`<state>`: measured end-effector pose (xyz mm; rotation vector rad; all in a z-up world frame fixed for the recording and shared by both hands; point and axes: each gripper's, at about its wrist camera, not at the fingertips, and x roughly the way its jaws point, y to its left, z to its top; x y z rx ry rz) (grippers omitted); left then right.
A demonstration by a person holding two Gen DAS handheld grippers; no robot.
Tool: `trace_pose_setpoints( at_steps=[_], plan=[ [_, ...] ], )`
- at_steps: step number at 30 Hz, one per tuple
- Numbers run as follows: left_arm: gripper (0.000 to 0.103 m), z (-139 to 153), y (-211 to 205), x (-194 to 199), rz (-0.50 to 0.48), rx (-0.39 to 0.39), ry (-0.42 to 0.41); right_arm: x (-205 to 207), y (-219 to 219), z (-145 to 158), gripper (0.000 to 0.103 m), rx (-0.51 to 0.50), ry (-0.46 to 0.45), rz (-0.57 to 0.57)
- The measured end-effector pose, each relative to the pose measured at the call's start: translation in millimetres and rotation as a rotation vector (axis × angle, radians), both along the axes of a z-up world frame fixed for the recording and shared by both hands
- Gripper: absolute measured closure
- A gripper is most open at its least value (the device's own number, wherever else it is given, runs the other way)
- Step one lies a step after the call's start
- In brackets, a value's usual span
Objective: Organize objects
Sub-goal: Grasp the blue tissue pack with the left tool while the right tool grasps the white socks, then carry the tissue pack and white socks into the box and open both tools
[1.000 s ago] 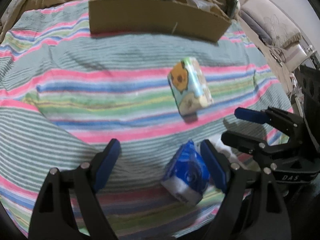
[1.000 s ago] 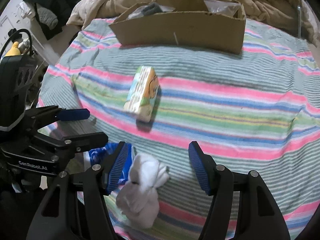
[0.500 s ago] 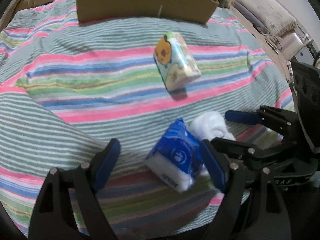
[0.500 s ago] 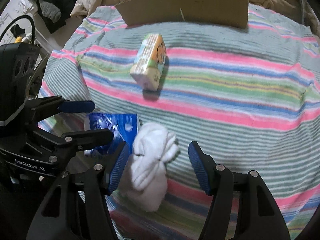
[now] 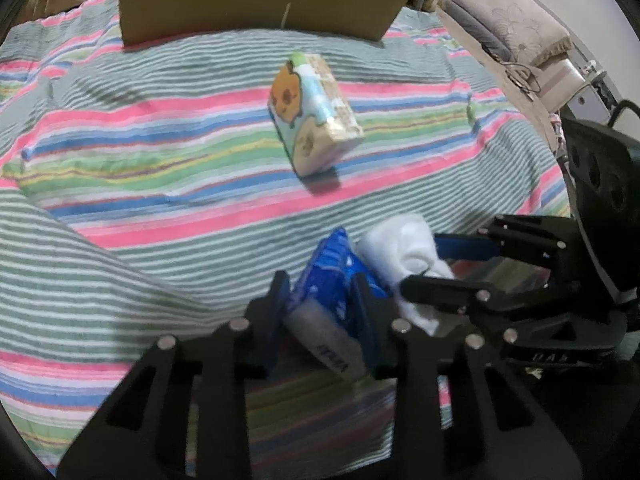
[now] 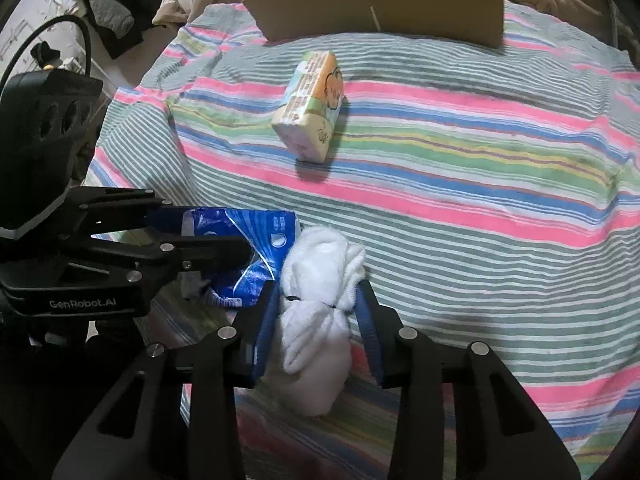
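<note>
Now both grippers have closed since a moment ago: the left gripper (image 5: 322,304) clamps the blue tissue pack (image 5: 332,280) at lower centre, the right gripper (image 6: 316,312) clamps the white sock bundle (image 6: 320,300) beside it, so both look ready to lift toward the cardboard box (image 6: 384,8) at top.

left gripper (image 5: 322,300) clamped on blue tissue pack (image 5: 334,280), right gripper (image 5: 444,264) seemingly pinching white sock (image 5: 404,250)

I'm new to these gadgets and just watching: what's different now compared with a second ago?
Both grippers closed. The left gripper, open a second ago, has shut on the blue tissue pack. The right gripper has shut on the white sock bundle. Both had also come forward toward the cardboard box. The cartoon tissue pack lies where it was on the striped blanket.
</note>
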<state>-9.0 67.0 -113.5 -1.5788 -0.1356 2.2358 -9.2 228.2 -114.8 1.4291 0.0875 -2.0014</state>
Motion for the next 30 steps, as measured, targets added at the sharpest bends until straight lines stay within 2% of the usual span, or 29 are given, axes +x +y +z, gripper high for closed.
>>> trace_pose_setpoints(
  at_steps=[6,11,16,30],
  plan=[
    [0.077,5.3,3.4,-3.1,-0.008,-0.002,0.021,-4.9,9.0,14.9,0.063,-0.017,0.032,-0.021],
    [0.086,7.3,5.7,-2.9,-0.015,0.013,0.035,-10.2,18.2,20.8,0.063,-0.019,0.044,-0.041],
    [0.090,16.7,8.5,-0.5,-0.039,0.018,0.066,-15.6,22.2,26.3,0.063,-0.038,0.051,-0.062],
    [0.090,58.3,-1.0,-2.0,-0.017,-0.007,0.143,-32.2,22.3,62.2,0.063,-0.092,0.119,-0.066]
  ],
)
